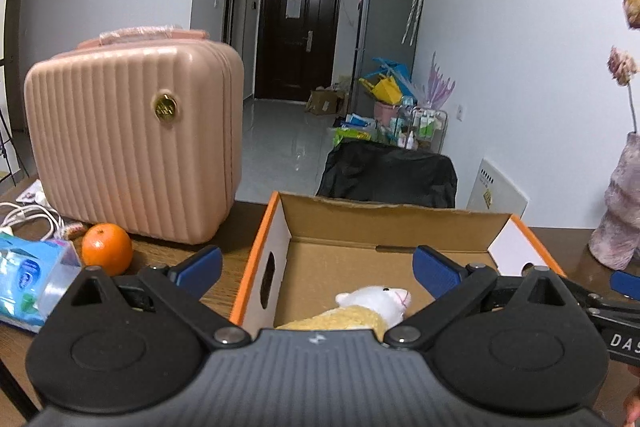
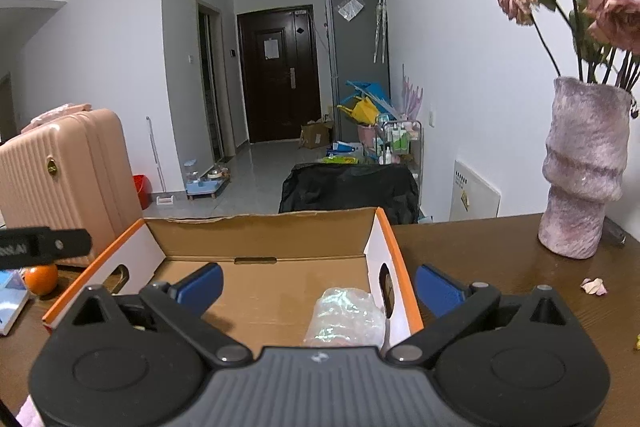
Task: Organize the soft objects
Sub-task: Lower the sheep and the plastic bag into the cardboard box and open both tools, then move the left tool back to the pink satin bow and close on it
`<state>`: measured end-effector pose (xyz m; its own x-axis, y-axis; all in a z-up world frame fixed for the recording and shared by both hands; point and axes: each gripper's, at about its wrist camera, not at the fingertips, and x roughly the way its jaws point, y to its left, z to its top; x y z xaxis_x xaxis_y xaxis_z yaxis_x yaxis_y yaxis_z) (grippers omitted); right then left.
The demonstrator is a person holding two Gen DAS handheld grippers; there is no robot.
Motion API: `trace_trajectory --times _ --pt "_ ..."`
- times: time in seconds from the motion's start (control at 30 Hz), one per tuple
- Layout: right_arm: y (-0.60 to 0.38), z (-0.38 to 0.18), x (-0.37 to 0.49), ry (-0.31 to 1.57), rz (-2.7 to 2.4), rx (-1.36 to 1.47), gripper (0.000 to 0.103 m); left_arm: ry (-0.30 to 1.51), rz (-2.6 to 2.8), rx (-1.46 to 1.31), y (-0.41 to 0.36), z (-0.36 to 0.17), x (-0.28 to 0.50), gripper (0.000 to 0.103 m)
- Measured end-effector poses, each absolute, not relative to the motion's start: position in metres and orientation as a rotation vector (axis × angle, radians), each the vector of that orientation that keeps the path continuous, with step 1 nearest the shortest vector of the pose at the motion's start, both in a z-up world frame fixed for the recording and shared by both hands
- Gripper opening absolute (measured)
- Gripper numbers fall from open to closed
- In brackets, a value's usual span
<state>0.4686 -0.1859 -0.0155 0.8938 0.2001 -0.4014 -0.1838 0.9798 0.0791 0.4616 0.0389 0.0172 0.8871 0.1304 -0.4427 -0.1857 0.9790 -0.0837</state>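
Both grippers — left gripper (image 1: 318,269), right gripper (image 2: 319,285) — stood wide, empty over cardboard box (image 1: 400,219). Plush toy (image 1: 376,307), plastic-wrapped bundle (image 2: 346,317) lay inside. Drop-off step looked finished; next likely needs locating another soft object.

plush toy (image 1: 372,307): white head, yellow fleecy body, lying on its side on the box (image 1: 260,247) floor, near the box's left wall | bag (image 2: 346,315): clear crinkled plastic, soft bundle, resting on the box floor against the right wall, just below its handle hole | box: open cardboard, orange rim, on the desk
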Motion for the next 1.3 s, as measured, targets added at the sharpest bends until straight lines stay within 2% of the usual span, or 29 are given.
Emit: trace_trajectory --times 0.67,1.3 --pt "-0.195 -0.007 0.38 0.364 0.248 -0.024 0.103 0.392 0.137 -0.097 0.032 0.038 0.368 0.103" --pt "-0.207 -0.032 0.285 0.384 0.257 -0.059 0.103 0.426 0.109 -0.06 0.013 0.019 0.288 0.103"
